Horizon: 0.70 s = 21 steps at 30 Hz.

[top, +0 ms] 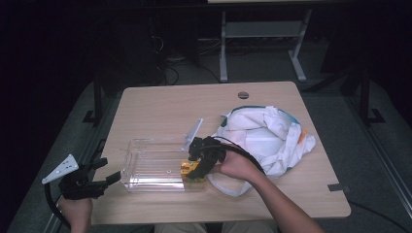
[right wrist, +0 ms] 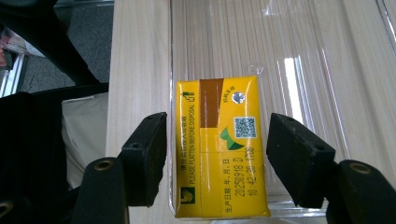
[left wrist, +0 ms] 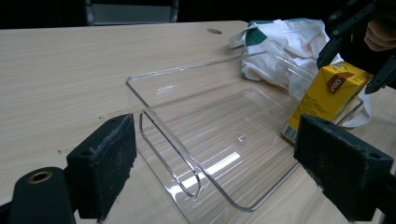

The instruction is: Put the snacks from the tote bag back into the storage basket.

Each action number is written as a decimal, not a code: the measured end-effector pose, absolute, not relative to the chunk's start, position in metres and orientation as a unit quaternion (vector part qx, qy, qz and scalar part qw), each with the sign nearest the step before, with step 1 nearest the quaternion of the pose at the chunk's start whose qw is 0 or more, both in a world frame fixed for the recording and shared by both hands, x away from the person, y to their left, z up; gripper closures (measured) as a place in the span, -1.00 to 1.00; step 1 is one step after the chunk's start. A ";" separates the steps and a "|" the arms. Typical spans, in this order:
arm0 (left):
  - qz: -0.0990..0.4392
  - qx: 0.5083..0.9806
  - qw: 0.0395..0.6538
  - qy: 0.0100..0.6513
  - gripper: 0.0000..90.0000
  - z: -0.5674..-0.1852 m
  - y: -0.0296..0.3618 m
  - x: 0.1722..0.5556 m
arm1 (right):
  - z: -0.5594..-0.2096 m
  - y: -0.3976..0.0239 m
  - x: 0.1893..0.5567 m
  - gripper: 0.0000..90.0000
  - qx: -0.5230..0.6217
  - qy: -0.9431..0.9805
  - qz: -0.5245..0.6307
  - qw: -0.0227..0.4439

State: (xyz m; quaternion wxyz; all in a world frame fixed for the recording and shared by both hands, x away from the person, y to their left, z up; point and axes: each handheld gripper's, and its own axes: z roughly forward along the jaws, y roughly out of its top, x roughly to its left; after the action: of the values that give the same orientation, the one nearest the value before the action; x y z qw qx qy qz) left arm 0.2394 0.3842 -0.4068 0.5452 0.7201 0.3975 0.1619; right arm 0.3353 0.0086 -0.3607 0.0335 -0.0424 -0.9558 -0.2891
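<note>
Light wood desk, dark room behind. Yellow drink carton standing inside clear plastic bin, at the end nearest white cloth bag. Right gripper jaws apart either side of carton, gaps visible, not clamping. Left gripper jaws wide apart at bin's near end, probably not touching.

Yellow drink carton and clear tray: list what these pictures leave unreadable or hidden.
- Yellow drink carton: bottom edge cut off in the right gripper view; in the high view the right tongs cover most of it.
- Carton's front label: too small to read in the left gripper view.
- Clear tray: near corner cut by the frame's bottom edge.
- White bag: contents hidden by its cloth.
</note>
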 end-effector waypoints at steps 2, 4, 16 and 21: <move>0.162 0.719 0.546 0.398 -0.72 -0.407 0.384 0.239 | -0.360 0.008 0.335 -0.17 -0.040 -0.956 -0.290 0.030; 0.162 0.720 0.545 0.398 -0.72 -0.407 0.384 0.239 | -0.359 0.008 0.335 -0.18 -0.043 -0.955 -0.292 0.032; 0.161 0.721 0.545 0.397 -0.72 -0.407 0.384 0.240 | -0.352 0.006 0.336 -0.18 -0.040 -0.954 -0.296 0.027; 0.162 0.720 0.545 0.398 -0.72 -0.407 0.384 0.239 | -0.349 0.004 0.337 -0.17 -0.045 -0.952 -0.301 0.027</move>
State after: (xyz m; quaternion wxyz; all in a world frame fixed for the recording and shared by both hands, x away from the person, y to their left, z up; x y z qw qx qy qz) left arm 0.2395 0.3840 -0.4068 0.5449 0.7203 0.3976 0.1617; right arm 0.3369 0.0037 -0.3487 0.0272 -0.0445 -0.9521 -0.3012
